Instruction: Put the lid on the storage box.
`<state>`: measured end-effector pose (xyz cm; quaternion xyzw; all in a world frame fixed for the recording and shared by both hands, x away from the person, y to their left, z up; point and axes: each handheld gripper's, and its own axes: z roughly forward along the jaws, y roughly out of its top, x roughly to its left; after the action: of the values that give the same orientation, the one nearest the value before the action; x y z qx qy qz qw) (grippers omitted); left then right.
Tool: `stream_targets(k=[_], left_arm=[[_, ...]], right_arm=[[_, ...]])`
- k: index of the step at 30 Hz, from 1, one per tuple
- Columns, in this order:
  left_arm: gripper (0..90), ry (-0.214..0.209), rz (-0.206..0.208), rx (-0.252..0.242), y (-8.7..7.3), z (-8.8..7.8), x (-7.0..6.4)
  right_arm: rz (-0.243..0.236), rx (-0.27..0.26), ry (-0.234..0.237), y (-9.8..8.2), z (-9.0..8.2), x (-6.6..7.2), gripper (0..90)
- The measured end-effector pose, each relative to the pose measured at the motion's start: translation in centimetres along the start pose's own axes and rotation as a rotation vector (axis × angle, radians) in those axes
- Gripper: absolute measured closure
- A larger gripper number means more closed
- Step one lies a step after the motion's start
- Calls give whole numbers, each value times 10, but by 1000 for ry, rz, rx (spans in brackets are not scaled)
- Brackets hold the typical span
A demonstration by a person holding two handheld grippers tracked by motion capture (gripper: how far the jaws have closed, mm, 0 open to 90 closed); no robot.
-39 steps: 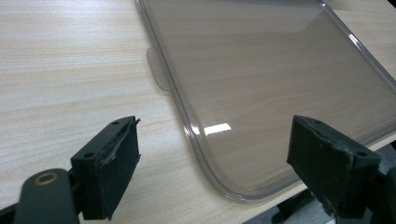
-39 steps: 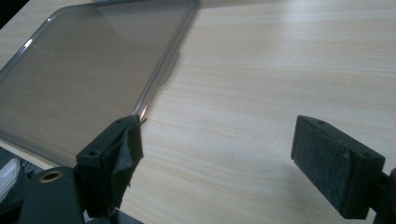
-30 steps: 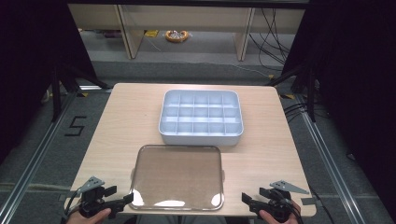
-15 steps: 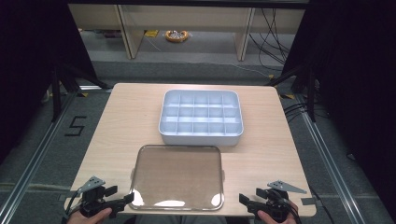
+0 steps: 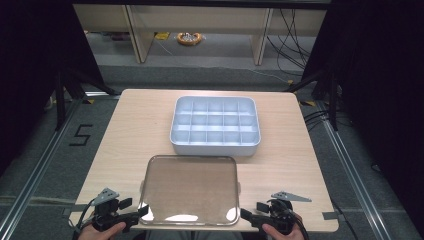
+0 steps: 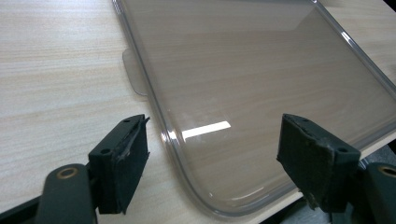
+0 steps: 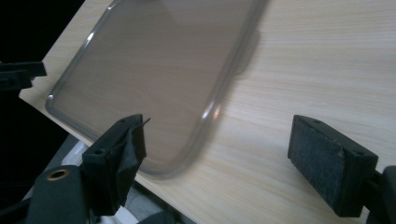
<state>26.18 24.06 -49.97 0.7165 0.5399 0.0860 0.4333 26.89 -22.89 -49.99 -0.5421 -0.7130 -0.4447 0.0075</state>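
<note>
A clear plastic lid (image 5: pixel 190 190) lies flat on the wooden table (image 5: pixel 130 135) near its front edge. Beyond it stands a pale compartment tray (image 5: pixel 215 146) with several empty cells. My left gripper (image 5: pixel 141 213) sits at the lid's near left corner. In the left gripper view its jaws (image 6: pixel 219 158) straddle that corner of the lid (image 6: pixel 261 84); they have just been closing, and the pads stand apart from the rim. My right gripper (image 5: pixel 247 216) is open at the near right corner. In the right gripper view its jaws (image 7: pixel 219 154) straddle the lid's edge (image 7: pixel 154 60) without touching it.
The lid overhangs the table's front edge slightly. A small tab (image 6: pixel 133 74) sticks out from the lid's side. A floor marking "5" (image 5: pixel 80 135) lies left of the table, and an orange cable coil (image 5: pixel 189 38) rests on the floor beyond it.
My right gripper has slid left toward the lid's near right corner. The left hand has kept its place. Lid and tray have not moved.
</note>
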Motion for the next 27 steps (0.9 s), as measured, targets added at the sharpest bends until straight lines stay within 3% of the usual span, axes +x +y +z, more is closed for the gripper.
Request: stream_targets(k=[4,8,9,10,12,13,16,17,19,21,22,27], left_arm=[[251,15,1,10,4,7,-2],[282,13,-6,12,6,10,-1],[289,14,-5,12,7,11,0],[296,16,-9,13,10,13,1],[308,13,-4,27,11,14,2],[322,11,-17,24,11,17,2],[343,10,-16,44,10,20,3],[343,10,13,66,10,19,5],[375,12,-10,55,9,22,2],[383,13,-6,58,8,22,2],[384,16,26,101,8,21,5],[391,22,-1,107,7,26,7]], right_arm=[[2,15,33,3,8,5,210],[-14,17,22,7,13,7,211],[-7,25,24,9,17,9,212],[51,45,27,9,19,14,212],[42,46,34,10,21,13,214],[-13,36,34,11,25,10,216],[-1,51,31,13,30,12,217],[5,54,29,13,31,12,217],[1,64,32,15,35,14,218],[4,68,13,16,38,15,218],[1,73,16,16,39,15,218],[7,81,-5,16,47,19,226]])
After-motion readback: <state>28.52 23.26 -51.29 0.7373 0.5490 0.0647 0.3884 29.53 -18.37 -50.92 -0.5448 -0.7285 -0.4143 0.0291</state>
